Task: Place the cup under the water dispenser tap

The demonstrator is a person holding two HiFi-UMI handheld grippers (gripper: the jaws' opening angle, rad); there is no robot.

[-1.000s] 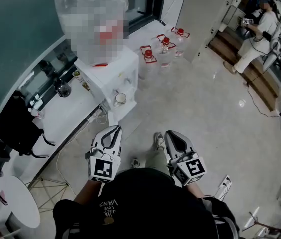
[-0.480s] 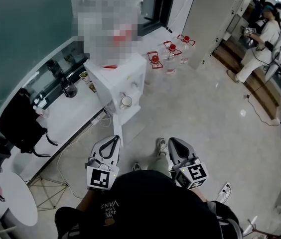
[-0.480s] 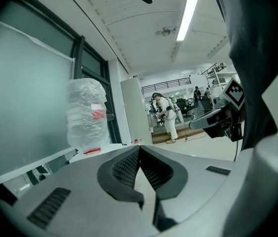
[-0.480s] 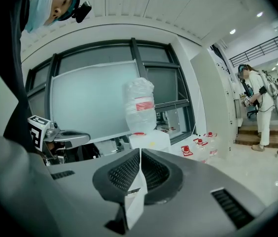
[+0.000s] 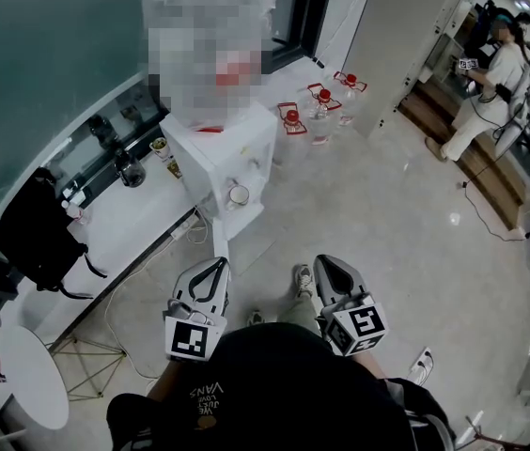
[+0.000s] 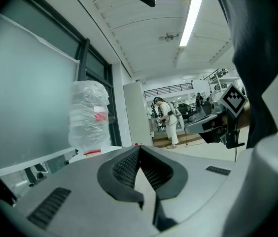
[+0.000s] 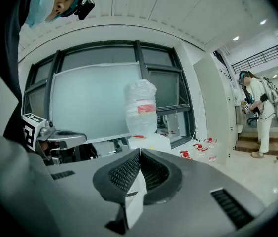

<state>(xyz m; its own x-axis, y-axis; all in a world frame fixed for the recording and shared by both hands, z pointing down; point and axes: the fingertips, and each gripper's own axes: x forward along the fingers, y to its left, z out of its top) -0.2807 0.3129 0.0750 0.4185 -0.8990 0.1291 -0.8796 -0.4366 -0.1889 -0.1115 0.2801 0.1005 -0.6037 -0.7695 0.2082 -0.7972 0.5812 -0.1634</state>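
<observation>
A white water dispenser (image 5: 210,153) stands on the floor by the window, and a large plastic-wrapped bottle (image 5: 204,26) sits on top of it. Upright in its front recess, below the taps, is a small white cup (image 5: 238,194). My left gripper (image 5: 216,264) hovers in front of the dispenser, well short of the cup. It is shut and holds nothing, and its pads meet in the left gripper view (image 6: 139,149). Beside it my right gripper (image 5: 327,263) is also shut and empty (image 7: 140,152). The bottle shows ahead in both gripper views (image 6: 88,115) (image 7: 141,107).
A white ledge (image 5: 124,219) runs along the window at left, with a black bag (image 5: 32,233) on it and a cable (image 5: 119,294) trailing below. Water jugs with red caps (image 5: 314,111) stand past the dispenser. A round white table (image 5: 23,379) is lower left. A person (image 5: 486,73) stands by steps at far right.
My left gripper has drawn back a little from the dispenser and risen slightly. The cup stays in the recess. The head view has shifted, so the dispenser sits further right.
</observation>
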